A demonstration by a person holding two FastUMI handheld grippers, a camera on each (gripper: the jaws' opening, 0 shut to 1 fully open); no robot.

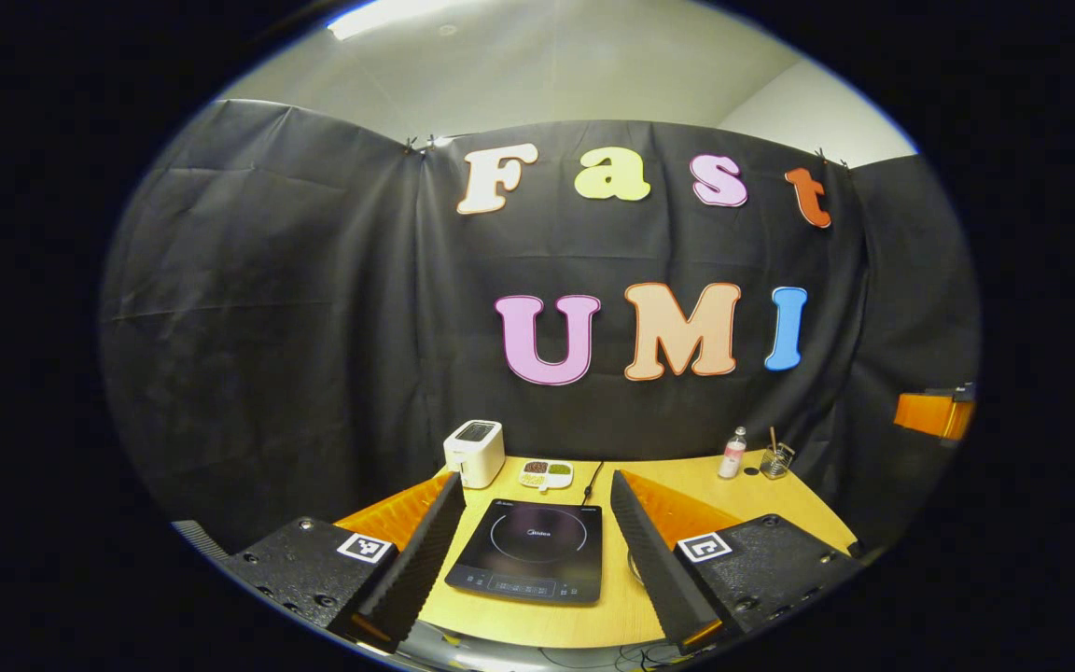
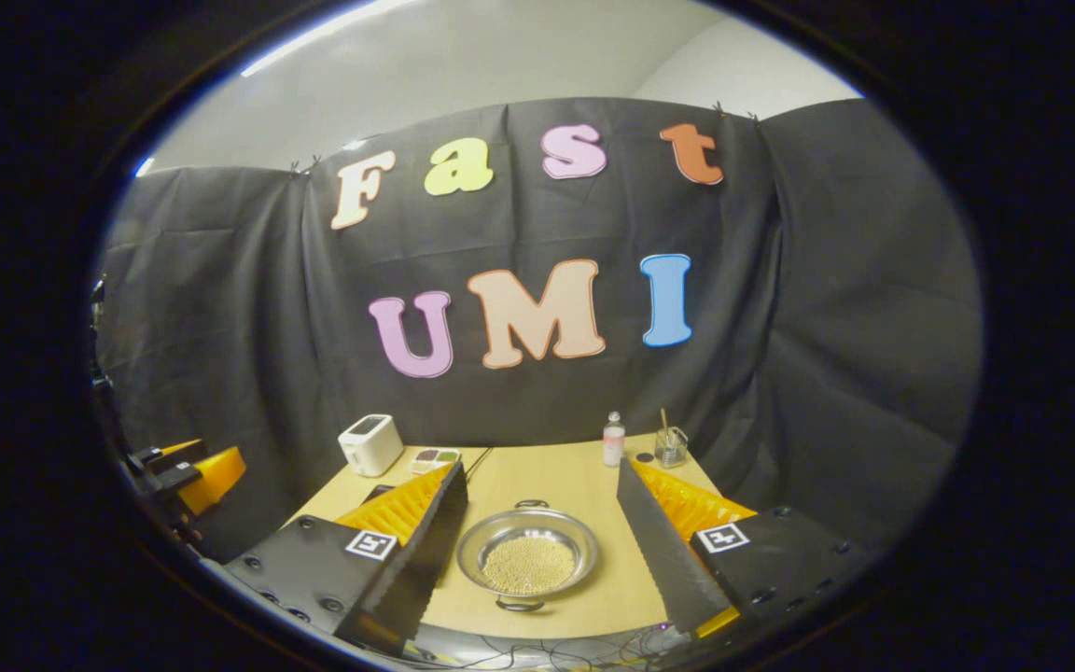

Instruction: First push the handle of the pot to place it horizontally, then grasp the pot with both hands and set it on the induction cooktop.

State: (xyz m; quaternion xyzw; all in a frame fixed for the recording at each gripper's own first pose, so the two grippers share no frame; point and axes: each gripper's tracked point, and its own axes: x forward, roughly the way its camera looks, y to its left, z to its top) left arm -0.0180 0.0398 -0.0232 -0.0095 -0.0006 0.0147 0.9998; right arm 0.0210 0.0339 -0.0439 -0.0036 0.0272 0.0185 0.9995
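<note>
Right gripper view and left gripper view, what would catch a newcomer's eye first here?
In the right gripper view, a shiny metal pot full of small pale grains sits on the wooden table, framed by the open right claw. In the left gripper view, a black induction cooktop lies flat between the fingers of the open left claw, with a white toaster behind it by the wall.

In the right gripper view, the left finger [image 2: 425, 532] hides most of the induction cooktop [image 2: 377, 492] at nine o'clock of the pot [image 2: 527, 558]. The sectioned dish's [image 1: 546, 474] contents are too small to tell.
</note>
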